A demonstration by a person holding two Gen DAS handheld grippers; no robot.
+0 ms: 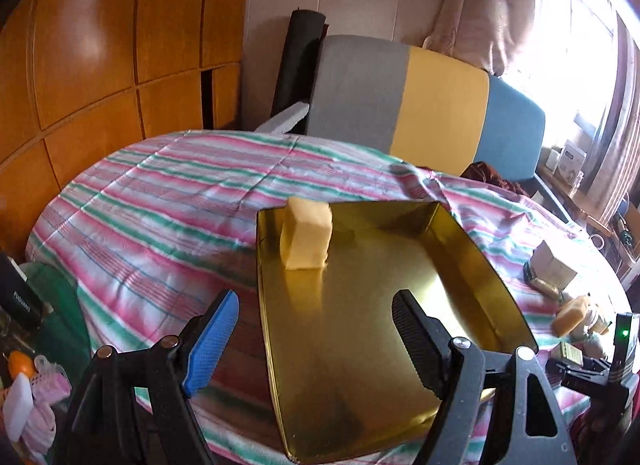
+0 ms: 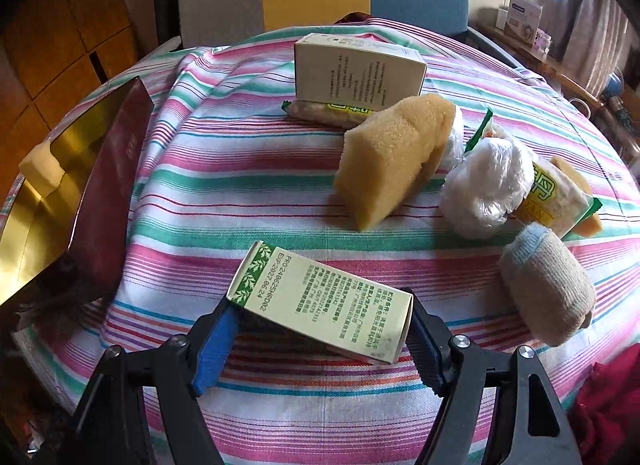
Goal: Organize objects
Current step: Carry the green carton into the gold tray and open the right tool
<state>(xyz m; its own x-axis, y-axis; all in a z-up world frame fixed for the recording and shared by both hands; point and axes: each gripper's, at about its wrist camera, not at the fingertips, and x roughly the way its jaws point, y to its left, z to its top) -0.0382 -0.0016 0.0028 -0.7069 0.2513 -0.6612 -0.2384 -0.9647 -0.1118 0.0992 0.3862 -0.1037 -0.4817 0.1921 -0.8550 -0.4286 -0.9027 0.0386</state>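
**Green box next, tin waiting on the left**

The gold tin holds one sponge at its far rim. My left gripper hangs wide and empty above it. My right gripper brackets the green-printed box, pads at its sides; I'd squeeze squarely and lift level. Striped cloth underneath, colour-block chair beyond

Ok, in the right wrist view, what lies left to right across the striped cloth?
Gold metal tin → green-printed carton in the right gripper → big yellow sponge block → crumpled white plastic bag → rolled beige sock.
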